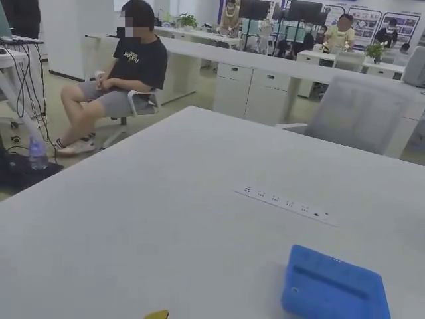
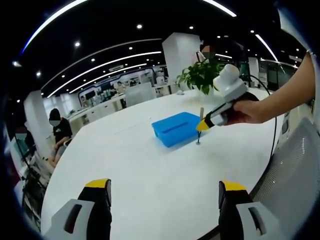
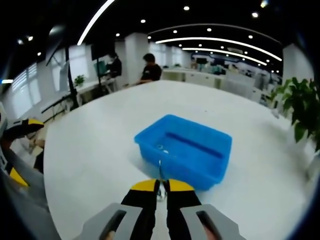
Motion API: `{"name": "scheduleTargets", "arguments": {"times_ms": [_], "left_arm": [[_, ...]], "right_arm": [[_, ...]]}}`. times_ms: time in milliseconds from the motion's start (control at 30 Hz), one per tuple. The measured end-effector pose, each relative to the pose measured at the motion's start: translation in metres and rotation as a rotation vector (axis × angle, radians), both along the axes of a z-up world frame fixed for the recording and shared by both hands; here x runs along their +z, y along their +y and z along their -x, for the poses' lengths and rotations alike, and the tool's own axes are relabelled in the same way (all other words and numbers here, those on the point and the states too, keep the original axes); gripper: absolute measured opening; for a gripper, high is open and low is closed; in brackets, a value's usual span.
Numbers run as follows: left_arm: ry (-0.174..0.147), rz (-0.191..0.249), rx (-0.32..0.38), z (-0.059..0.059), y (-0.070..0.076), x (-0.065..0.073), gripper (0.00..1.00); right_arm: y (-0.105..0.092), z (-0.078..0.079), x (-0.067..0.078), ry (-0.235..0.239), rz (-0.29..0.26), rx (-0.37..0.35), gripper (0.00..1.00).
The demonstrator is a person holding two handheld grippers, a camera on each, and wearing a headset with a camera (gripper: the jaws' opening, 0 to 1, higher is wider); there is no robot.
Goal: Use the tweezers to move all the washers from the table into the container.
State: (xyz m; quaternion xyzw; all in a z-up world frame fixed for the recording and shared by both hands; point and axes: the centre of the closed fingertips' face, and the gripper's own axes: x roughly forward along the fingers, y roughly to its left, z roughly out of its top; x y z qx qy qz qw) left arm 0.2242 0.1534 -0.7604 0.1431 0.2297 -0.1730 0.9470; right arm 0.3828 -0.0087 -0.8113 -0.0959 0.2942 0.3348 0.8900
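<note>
Tweezers (image 3: 160,169) sit pinched in the right gripper (image 3: 160,187), its jaws pressed together on the handle. Tips point down at the table (image 1: 166,219), just beside the near wall of the blue container (image 3: 197,170). Left gripper (image 2: 165,185) has its jaws spread wide, holds nothing, and hangs low near the table edge, well apart from the work. In the left gripper view the tweezers are roughly upright, tip at or on the surface next to the container's corner.

Washers: too small to resolve on the table. One pale speck (image 3: 160,146) on the container floor could be a washer, can't confirm. Can't tell whether the tweezer tips hold anything.

My read: pick phase, or about to carry over the wall. To do it well:
- The squeeze goes through the jaws, so hold clamp pressure even. Ease off and the tips likely spring open.
- Approach the washer steeply, one tip through the hole or both on the rim, not flat.
- Lift clear of the container wall before moving across.
- Release low over the floor so it doesn't bounce out.
- The left gripper could brace the container if it slides. It looks like light plastic and probably shifts easily.
</note>
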Motion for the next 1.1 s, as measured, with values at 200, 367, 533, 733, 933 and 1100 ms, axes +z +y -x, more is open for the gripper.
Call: {"name": "scheduleTargets", "arguments": {"times_ms": [200, 367, 533, 733, 933, 1100], "left_arm": [[-0.008, 0.003, 0.002, 0.0, 0.0, 0.001, 0.9], [-0.007, 0.002, -0.001, 0.0, 0.0, 0.001, 0.91], [-0.007, 0.003, -0.003, 0.0, 0.0, 0.001, 0.9], [-0.003, -0.003, -0.009, 0.001, -0.001, 0.001, 0.9], [-0.006, -0.007, -0.008, 0.001, -0.001, 0.001, 0.9], [-0.007, -0.013, -0.003, 0.0, 0.0, 0.001, 0.9]], "right_arm": [[-0.001, 0.004, 0.001, 0.006, 0.009, -0.005, 0.02], [-0.002, 0.0, 0.0, 0.014, 0.052, 0.003, 0.02], [-0.003, -0.002, 0.013, 0.001, 0.025, 0.001, 0.02], [-0.005, -0.005, 0.033, -0.013, -0.044, -0.022, 0.02], [-0.004, -0.011, 0.057, -0.054, -0.057, -0.008, 0.02], [-0.003, -0.024, 0.072, -0.096, -0.073, -0.02, 0.02]]}}
